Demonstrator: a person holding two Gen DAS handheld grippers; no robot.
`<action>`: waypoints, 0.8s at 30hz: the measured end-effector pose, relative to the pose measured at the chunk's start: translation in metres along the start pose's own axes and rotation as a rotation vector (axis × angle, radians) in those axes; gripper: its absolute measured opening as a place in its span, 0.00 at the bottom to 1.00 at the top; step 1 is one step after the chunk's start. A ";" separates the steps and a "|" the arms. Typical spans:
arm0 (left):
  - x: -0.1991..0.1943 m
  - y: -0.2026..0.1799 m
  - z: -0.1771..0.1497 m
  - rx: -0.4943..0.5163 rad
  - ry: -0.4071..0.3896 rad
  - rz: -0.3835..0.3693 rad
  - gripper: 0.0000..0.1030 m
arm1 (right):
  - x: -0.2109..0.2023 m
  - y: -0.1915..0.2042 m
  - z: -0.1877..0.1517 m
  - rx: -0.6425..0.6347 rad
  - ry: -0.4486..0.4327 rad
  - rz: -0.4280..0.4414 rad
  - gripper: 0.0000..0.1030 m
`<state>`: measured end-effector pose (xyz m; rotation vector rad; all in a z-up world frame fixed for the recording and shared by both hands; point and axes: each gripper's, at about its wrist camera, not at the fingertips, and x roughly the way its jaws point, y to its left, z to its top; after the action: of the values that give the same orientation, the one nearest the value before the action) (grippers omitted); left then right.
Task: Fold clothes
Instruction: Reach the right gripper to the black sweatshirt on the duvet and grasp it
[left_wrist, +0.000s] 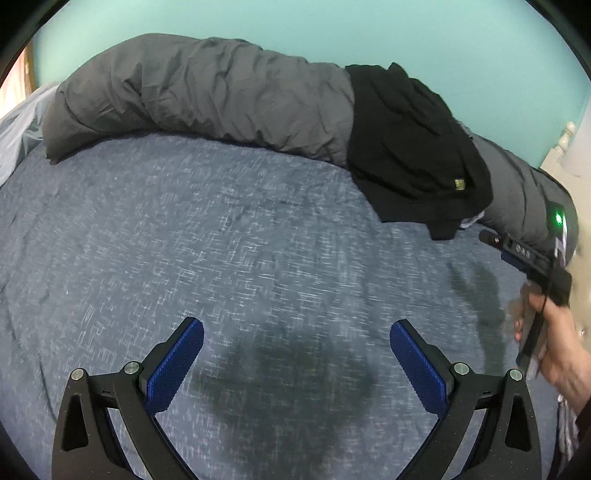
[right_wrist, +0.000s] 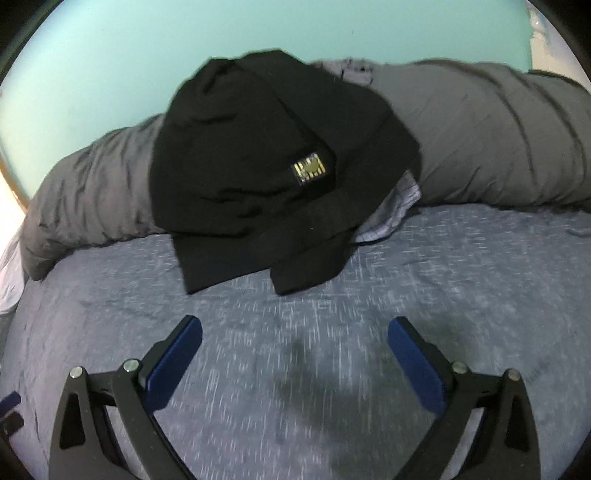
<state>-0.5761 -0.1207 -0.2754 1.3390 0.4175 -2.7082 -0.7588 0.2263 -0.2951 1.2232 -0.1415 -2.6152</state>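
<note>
Two grippers are recorded over a blue-grey bedspread (left_wrist: 184, 229), neither carrying anything. Left gripper (left_wrist: 295, 354): jaws spread wide, nothing between them, held above bare bedspread. Right gripper (right_wrist: 295, 350): jaws likewise spread wide and empty, pointed toward the clothes; it is also seen at the right edge of the left wrist view, held in a hand (left_wrist: 557, 350).

Item, black garment (right_wrist: 266, 166) — draped in a loose heap over a rolled grey duvet (left_wrist: 192, 96) that lies along the far side of the bed, against a turquoise wall (left_wrist: 332, 29). Its lower edge spills onto the bedspread, and a small gold-striped label (right_wrist: 310, 168) is shown face up. Item, pale checked cloth (right_wrist: 395, 206) — partly tucked beneath the black garment, kind not determinable.

Step in hand, as judged: the approach, before any grasp; no folding has been started. The next move would call for the right gripper to be brought to the garment's near edge and closed on one layer only, so that the garment may be drawn onto the flat bedspread and spread out — the checked cloth beneath might otherwise be dragged along.
</note>
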 end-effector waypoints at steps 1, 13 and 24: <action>0.004 0.003 0.000 -0.002 -0.001 0.003 1.00 | 0.006 0.001 0.004 -0.005 -0.006 -0.010 0.97; 0.032 0.034 -0.014 -0.015 0.016 0.009 1.00 | 0.075 -0.013 0.037 0.046 0.007 -0.075 0.92; 0.041 0.050 -0.042 -0.034 0.021 -0.013 1.00 | 0.102 -0.003 0.034 0.021 -0.009 -0.014 0.46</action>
<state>-0.5592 -0.1557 -0.3424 1.3621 0.4732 -2.6867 -0.8485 0.2019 -0.3493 1.2242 -0.1632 -2.6382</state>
